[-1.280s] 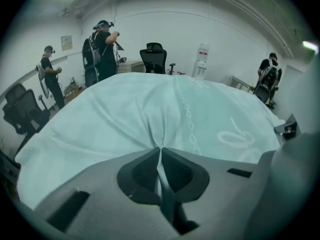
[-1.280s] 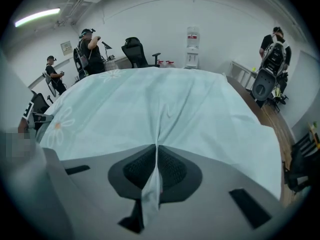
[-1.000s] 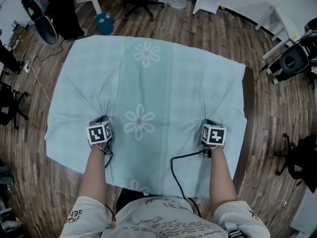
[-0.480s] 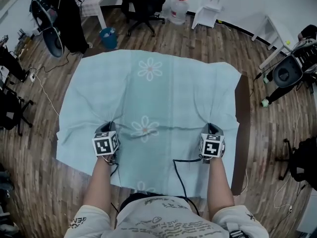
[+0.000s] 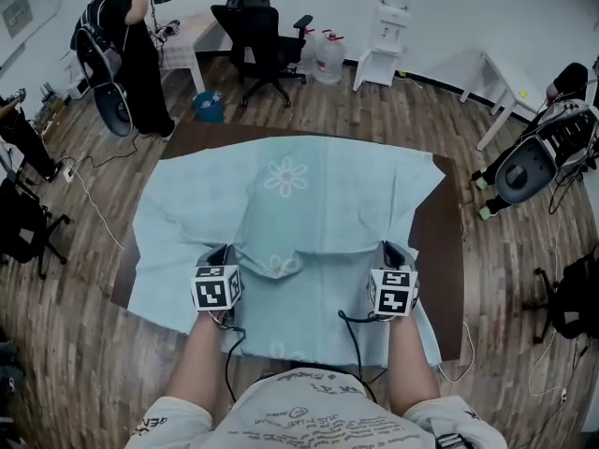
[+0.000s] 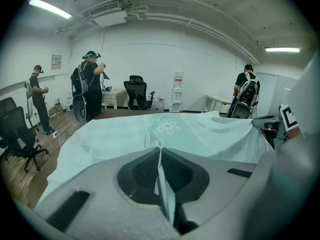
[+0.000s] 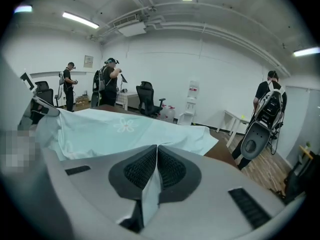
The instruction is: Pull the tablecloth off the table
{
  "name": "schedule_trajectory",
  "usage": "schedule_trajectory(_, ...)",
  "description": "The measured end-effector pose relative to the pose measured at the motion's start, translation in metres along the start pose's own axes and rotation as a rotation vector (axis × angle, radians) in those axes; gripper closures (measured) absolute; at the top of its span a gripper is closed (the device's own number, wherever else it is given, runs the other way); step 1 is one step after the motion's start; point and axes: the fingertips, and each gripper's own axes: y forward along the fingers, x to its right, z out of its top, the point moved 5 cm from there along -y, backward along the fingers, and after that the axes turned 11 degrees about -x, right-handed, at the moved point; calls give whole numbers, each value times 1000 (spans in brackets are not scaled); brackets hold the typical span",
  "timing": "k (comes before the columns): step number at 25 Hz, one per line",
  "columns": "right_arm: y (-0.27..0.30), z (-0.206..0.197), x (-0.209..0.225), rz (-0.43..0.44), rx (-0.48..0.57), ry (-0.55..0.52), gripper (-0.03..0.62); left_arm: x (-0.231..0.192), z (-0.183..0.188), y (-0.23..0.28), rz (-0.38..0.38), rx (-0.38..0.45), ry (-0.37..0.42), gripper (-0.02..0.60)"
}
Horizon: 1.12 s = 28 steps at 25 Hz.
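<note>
A pale blue tablecloth (image 5: 309, 195) with white flower prints covers most of a dark brown table (image 5: 447, 251). It lies rumpled and drawn toward me, and bare wood shows at the far edge and the right side. My left gripper (image 5: 223, 255) is shut on a pinched fold of the cloth near the front left. My right gripper (image 5: 391, 251) is shut on another fold at the front right. In the left gripper view a thin ridge of tablecloth (image 6: 162, 179) runs between the closed jaws of the left gripper (image 6: 160, 154). In the right gripper view the cloth (image 7: 150, 191) is clamped the same way in the right gripper (image 7: 157, 156).
A person (image 5: 117, 50) stands at the back left near a small white table (image 5: 187, 40) and a black office chair (image 5: 257, 36). Water bottles (image 5: 328, 54) and a white stand (image 5: 388, 26) lie behind. Another person (image 5: 543, 148) stands at the right. Cables cross the wooden floor.
Both grippers have pulled the cloth toward me. The cloth has slid back off the far and right edges and bunched between the grippers, baring dark tabletop. The head view has tilted up.
</note>
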Motion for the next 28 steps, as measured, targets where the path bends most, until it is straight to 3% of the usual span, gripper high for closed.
schedule_trajectory(11, -117, 20, -51, 76, 205, 39, 578, 73, 16, -97, -132, 197, 120, 571)
schedule_trajectory(20, -195, 38, -87, 159, 410, 102, 577, 122, 21, -170, -198, 368, 206, 571)
schedule_trajectory(28, -232, 42, -110, 198, 478, 91, 578, 146, 13, -210, -241, 447, 249, 571)
